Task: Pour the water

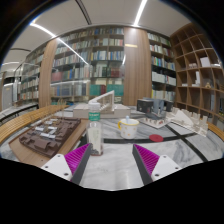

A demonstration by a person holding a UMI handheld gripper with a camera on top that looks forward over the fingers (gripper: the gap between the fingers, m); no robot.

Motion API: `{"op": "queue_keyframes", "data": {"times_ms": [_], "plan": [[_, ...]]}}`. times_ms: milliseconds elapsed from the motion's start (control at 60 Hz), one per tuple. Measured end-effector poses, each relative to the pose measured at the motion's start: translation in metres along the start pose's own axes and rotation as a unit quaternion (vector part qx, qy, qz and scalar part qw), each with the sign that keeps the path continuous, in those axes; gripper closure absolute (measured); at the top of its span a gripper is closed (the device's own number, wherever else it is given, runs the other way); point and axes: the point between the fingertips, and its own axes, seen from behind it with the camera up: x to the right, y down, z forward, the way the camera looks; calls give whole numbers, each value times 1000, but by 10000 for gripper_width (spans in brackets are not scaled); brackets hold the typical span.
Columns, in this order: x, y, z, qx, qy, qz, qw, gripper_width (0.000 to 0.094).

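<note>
Ahead, bottle (95,133) and cup (129,127) beyond open tool (113,160).

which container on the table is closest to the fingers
The clear water bottle, standing upright just ahead of the left finger; the white cup sits farther back, beyond the open fingers.

You get even, fairly bright light from the ceiling strip lights (60,42) in the upper part of the frame, which glare white. Straight lines bow hard toward the edges. Shadows on the table (112,165) are soft and faint.
</note>
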Motion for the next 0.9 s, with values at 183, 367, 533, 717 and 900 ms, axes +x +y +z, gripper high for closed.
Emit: {"op": "queue_keyframes", "data": {"times_ms": [183,367,533,717,900], "plan": [[-61,-14,84,24,-24,-40,999,86],[-67,-14,143,28,-14,-44,999,276],[-68,-15,155,27,-20,-34,999,472],[-86,-30,151,27,-56,0,998,552],[-120,-101,149,51,-163,202,964,554]]}}
